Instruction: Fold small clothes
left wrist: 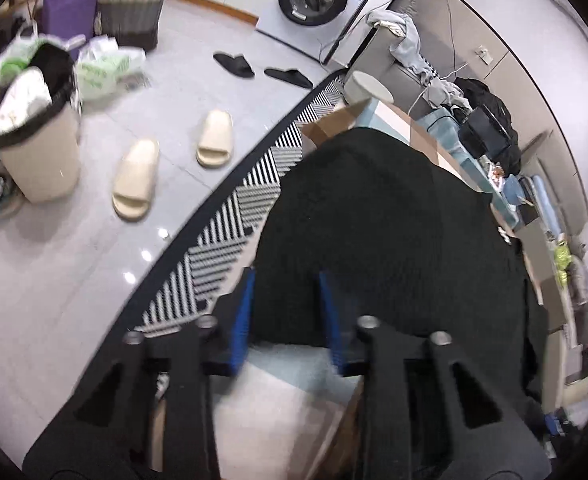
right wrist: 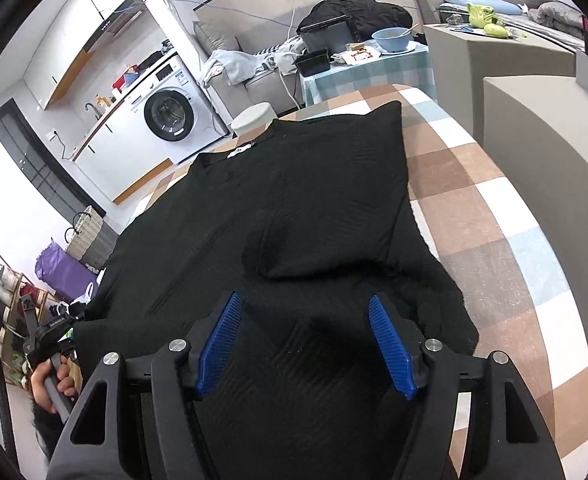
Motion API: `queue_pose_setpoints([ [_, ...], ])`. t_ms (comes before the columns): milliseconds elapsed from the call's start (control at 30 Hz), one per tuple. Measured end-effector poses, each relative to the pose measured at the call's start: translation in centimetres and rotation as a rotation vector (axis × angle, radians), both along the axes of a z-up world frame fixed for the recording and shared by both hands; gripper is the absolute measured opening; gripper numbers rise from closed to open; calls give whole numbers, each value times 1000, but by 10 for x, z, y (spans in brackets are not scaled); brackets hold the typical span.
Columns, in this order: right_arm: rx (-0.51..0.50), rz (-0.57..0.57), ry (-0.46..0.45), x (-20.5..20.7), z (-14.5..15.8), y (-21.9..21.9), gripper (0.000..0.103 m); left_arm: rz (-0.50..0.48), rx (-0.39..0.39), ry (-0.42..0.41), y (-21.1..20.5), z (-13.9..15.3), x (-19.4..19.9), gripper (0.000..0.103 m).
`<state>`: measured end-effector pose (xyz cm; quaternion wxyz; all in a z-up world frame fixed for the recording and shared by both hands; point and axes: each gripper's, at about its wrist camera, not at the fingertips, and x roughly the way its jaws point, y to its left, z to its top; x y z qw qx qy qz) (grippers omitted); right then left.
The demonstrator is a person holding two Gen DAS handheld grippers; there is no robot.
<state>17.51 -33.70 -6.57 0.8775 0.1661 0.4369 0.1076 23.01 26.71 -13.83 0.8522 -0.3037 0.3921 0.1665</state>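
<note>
Mid-fold: black top spread on the checkered surface, both grippers spread.

The left gripper [left wrist: 285,312] hovers spread at the black top's [right wrist: 294,200] left hem; the right gripper [right wrist: 303,344] stands spread over its near hem, beside the folded-in sleeve. Next, likely pinching the hem.

Left gripper [left wrist: 286,280]: black angular linkage arms with triangular cut-outs are seen at the lower frame, fastened by round silver screws. Ribbed blue pads [left wrist: 245,312] are fitted to the inner finger faces. Right gripper [right wrist: 303,308]: identical black construction, silver screws and ribbed blue pads [right wrist: 389,344] are noted. At the lower left of the right wrist view, a bare-skinned hand [right wrist: 48,386] is recorded around a grey handle.
</note>
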Motion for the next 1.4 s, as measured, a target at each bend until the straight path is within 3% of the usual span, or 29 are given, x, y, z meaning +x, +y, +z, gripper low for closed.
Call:
queue_pose_setpoints([
  [167, 5, -21, -8, -3, 3, -7, 68, 7, 56, -39, -6, 14, 5, 6],
  [367, 25, -29, -13, -6, 3, -11, 68, 8, 154, -155, -27, 62, -4, 4],
  [533, 41, -24, -18, -10, 2, -14, 68, -52, 232, -244, -66, 114, 10, 4],
  [633, 54, -26, -19, -13, 0, -16, 68, -148, 281, -287, -108, 140, 33, 4],
  [700, 68, -30, -14, -12, -1, -16, 68, -268, 282, -315, -147, 154, 53, 4],
  [767, 79, -28, -12, -12, -1, -16, 68, -360, 266, -333, -180, 160, 66, 0],
  [867, 84, -25, -19, -13, 1, -15, 69, -545, 178, -286, -230, 147, 85, 0],
  [900, 86, -26, -19, -13, 1, -15, 69, -593, 124, -287, -239, 139, 86, 1],
  [967, 88, -33, -18, -14, 0, -17, 69, -599, 89, -280, -244, 131, 79, 14],
  [1033, 86, -37, -19, -16, 0, -19, 70, -535, 106, -240, -232, 127, 72, 56],
  [1067, 85, -43, -19, -16, 0, -21, 70, -507, 113, -240, -227, 127, 70, 62],
  [1233, 82, -39, -15, -15, -3, -20, 71, -374, 124, -183, -180, 119, 74, 65],
  [1400, 82, -25, -4, -12, -5, -17, 71, -273, 144, -98, -138, 93, 114, 65],
])
